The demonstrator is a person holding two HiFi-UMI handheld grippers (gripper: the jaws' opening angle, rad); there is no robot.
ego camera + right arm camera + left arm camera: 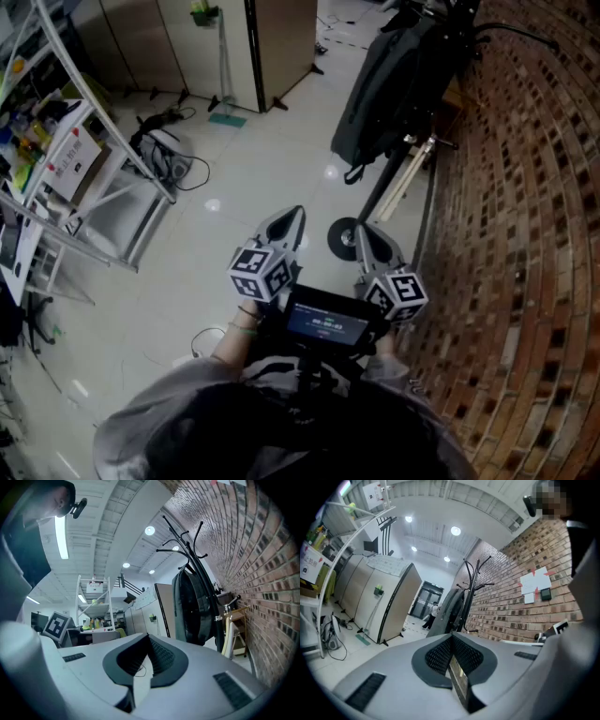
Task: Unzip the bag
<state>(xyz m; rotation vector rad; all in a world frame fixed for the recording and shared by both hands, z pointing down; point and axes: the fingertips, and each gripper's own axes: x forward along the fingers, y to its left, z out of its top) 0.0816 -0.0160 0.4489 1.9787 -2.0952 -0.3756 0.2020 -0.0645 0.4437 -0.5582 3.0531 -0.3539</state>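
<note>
The bag [384, 84] is a dark backpack hanging on a black coat stand [412, 159] by the brick wall, well ahead of both grippers. Both grippers are held close to the person's body, apart from the bag. My left gripper [292, 216] points forward with its jaws together and nothing in them. My right gripper [362, 234] sits beside it, also shut and empty. In the left gripper view the bag [449, 613] hangs beyond the shut left gripper [452, 637]. In the right gripper view the bag [190, 606] hangs to the right of the shut right gripper [149, 638].
A brick wall [525, 234] runs along the right. A metal shelf rack [84, 169] with clutter stands at left, with cables and a device [164, 155] on the floor beside it. Tall cabinets [234, 47] stand behind. A person [432, 613] stands far off by a doorway.
</note>
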